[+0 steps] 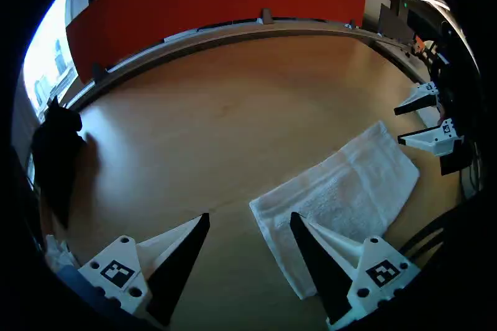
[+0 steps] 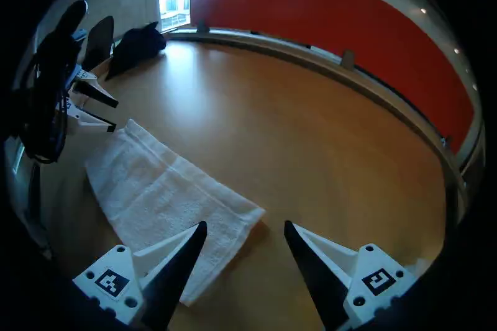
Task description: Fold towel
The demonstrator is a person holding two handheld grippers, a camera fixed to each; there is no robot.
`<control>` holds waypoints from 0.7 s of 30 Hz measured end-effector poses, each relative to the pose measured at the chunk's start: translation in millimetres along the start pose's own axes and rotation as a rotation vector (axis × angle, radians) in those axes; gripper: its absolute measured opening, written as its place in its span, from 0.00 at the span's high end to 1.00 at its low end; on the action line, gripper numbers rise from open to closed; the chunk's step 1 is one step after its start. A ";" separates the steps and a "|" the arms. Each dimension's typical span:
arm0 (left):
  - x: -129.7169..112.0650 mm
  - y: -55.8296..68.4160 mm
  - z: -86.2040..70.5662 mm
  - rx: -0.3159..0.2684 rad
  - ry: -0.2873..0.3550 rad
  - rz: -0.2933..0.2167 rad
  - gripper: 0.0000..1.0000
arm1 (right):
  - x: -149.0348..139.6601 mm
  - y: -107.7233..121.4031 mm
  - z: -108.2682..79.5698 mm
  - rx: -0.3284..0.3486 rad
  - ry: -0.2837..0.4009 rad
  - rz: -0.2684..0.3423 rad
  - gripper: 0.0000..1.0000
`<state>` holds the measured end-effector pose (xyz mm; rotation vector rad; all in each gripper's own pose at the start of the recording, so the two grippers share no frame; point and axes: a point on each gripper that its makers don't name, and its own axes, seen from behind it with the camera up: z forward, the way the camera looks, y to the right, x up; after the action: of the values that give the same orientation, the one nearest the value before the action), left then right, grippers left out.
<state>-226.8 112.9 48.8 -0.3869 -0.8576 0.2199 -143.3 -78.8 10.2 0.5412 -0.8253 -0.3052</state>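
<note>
The white towel [image 1: 348,185] lies flat on the wooden table [image 1: 211,120], folded into a long strip. In the left gripper view it sits at the lower right of the frame, running from the bottom centre up toward the right edge.

The left gripper [image 1: 248,216] is at the bottom of that view with its fingers spread wide and nothing between them. Its right-hand finger overlaps the towel's near end, though I cannot tell whether it touches the cloth. At the right edge of the frame, just past the towel's far end, the right gripper [image 1: 399,126] is also spread and empty.

In the right gripper view the towel lies at the lower left, with that gripper's left-hand finger over the near edge.

Beyond the table stands a red panel [image 1: 217,2]. A window [image 1: 46,67] glows at the far left, and below it sits a black object [image 1: 56,151], too dark to make out.
</note>
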 end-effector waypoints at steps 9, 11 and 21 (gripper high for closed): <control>-8.1 4.1 -6.9 -0.003 -0.005 -0.011 0.04 | -2.8 -5.7 -7.3 0.002 0.010 0.013 0.04; -11.8 5.8 -9.7 -0.004 -0.007 -0.016 0.04 | -4.5 -8.1 -9.7 0.002 0.013 0.016 0.04; -42.5 15.0 -28.9 0.005 -0.022 -0.039 0.04 | -24.9 -26.6 -27.2 0.012 0.014 0.033 0.03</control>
<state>-232.1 105.0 -3.9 -0.3637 -0.8856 0.1909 -139.9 -80.2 -35.1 0.5395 -0.8225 -0.2665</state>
